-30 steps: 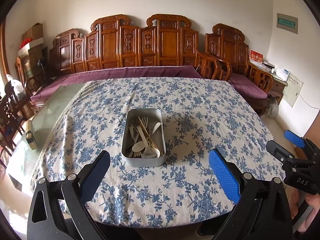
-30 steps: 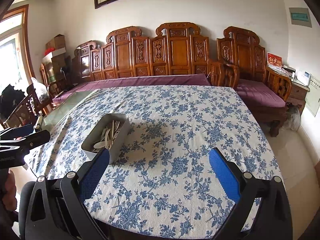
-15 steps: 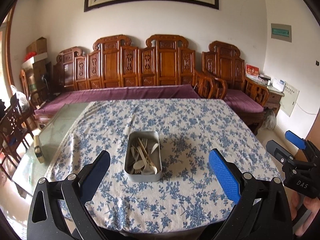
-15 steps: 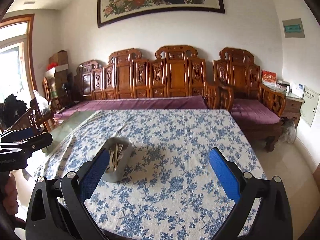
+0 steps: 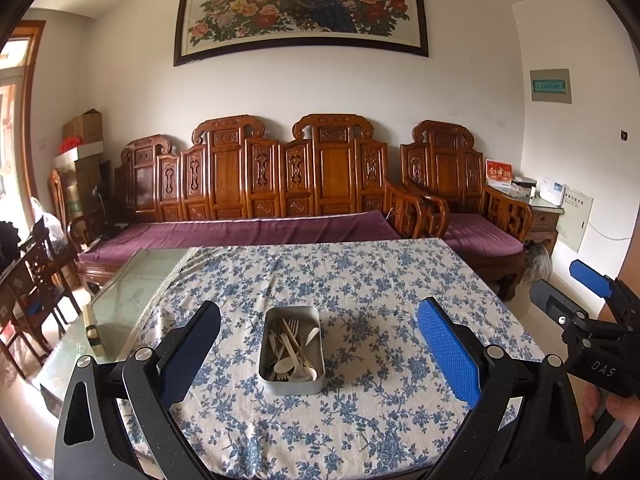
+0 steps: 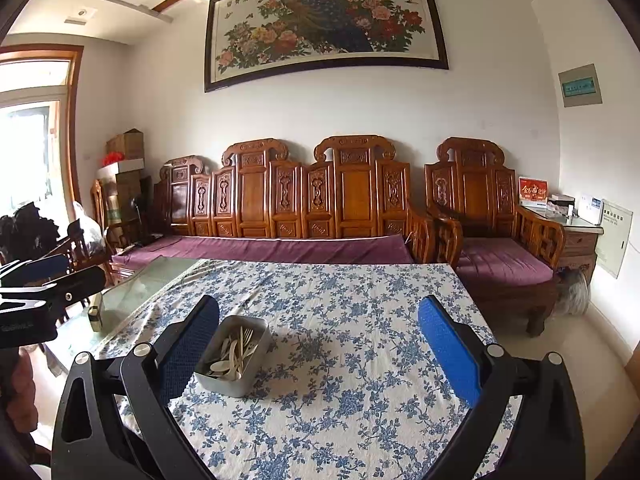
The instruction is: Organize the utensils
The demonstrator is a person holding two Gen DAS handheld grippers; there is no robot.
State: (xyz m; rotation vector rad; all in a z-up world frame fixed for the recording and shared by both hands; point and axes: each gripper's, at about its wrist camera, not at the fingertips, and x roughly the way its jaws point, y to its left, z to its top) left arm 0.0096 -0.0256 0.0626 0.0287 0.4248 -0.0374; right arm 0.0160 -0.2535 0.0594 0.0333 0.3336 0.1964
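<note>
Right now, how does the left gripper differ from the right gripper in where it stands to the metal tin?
The left gripper frames the metal tin centrally between its fingers; the right gripper has the tin beside its left finger. Both are open, empty, and hover short of the tin above the floral tablecloth.

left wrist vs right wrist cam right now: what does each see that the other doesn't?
Left wrist only: the left gripper up close, open; the right gripper from the side at the right edge, open, with a hand below it.

Right wrist only: the right gripper up close; the left gripper at the left edge; the bright window.

Both: metal tin of pale utensils on the floral tablecloth, carved wooden sofa, peacock painting.
</note>
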